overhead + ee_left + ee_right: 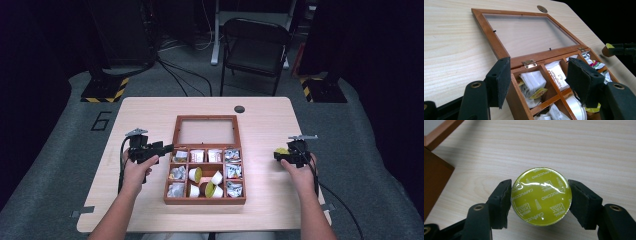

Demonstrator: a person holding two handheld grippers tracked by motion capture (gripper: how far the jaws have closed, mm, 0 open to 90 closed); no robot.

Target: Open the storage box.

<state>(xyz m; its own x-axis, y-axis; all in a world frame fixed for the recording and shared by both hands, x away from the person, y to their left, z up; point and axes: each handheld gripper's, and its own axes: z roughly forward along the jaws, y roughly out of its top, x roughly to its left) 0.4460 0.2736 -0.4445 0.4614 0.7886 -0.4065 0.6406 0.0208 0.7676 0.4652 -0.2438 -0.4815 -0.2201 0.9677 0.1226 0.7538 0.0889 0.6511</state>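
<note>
The right gripper [539, 200] clamps its fingers on a Dolce Gusto cappuccino capsule [540, 195] above the bench [270, 120], right of the wooden compartment box [205, 200]. The left gripper [536, 82] has spread fingers straddling the box's near corner, probably steadying it. Likely step: transferring the capsule; next, pick a destination. The lid text reads in the right gripper view.

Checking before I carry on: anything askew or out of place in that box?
In the wooden box, several coffee capsules in the middle compartments lie tipped on their sides rather than upright. Nothing looks spilled or damaged.
</note>
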